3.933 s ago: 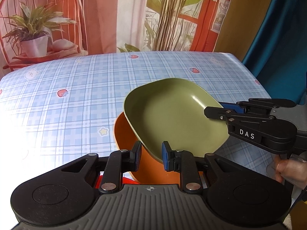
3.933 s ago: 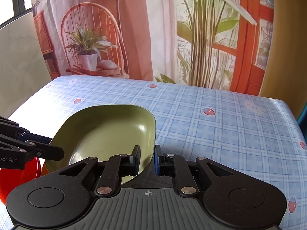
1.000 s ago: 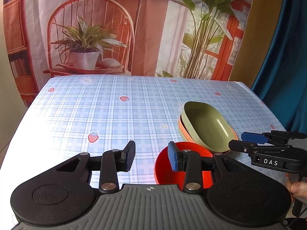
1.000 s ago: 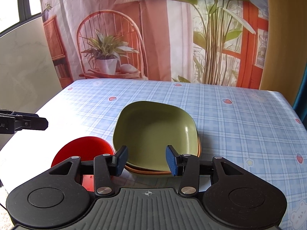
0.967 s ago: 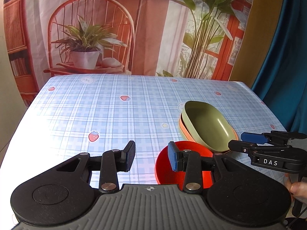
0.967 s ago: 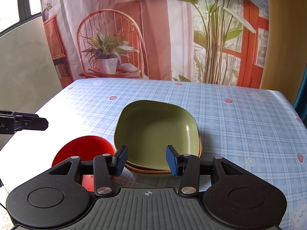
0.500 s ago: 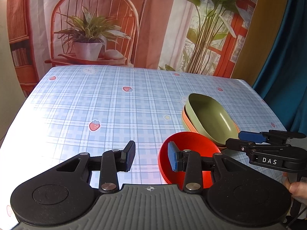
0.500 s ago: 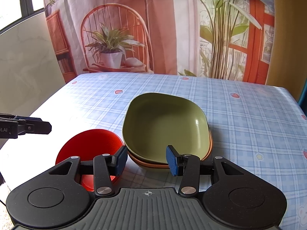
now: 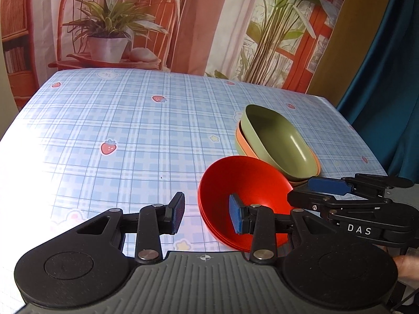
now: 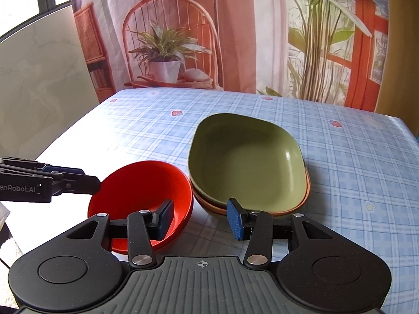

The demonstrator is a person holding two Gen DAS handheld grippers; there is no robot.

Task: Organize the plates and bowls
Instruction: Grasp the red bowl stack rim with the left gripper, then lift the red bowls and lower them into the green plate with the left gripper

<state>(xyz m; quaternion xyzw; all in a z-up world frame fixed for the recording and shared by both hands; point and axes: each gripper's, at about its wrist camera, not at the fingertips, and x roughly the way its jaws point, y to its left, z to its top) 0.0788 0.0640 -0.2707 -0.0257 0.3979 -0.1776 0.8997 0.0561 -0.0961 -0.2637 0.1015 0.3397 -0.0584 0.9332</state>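
Progress: green plate (image 10: 246, 162) already nested on the orange plate (image 10: 307, 191), stack sits centre-right in the right wrist view, right of centre in the left wrist view, on the bench (image 9: 117, 120); red bowls (image 9: 243, 183) look like a stack of at least 2, judging by the doubled rim at lower centre of the left wrist view, touching or just beside the plate stack, can't tell which. Left to do, my guess: bowls onto the plates or parked tidily next to them. Orientation: plates are rounded squares, no real long axis, 1 corner points to the top of the right wrist frame; bowls round, no axis, mouths up, tilt unclear under the fisheye. Left hand-held gripper (image 9: 207, 216): partly open, holding nothing, near rim of the red bowls sits between its fingers, no pad contact visible. Right hand-held gripper (image 10: 199, 218): partly open, empty, fingers straddle the gap between bowls and plates, above the bench
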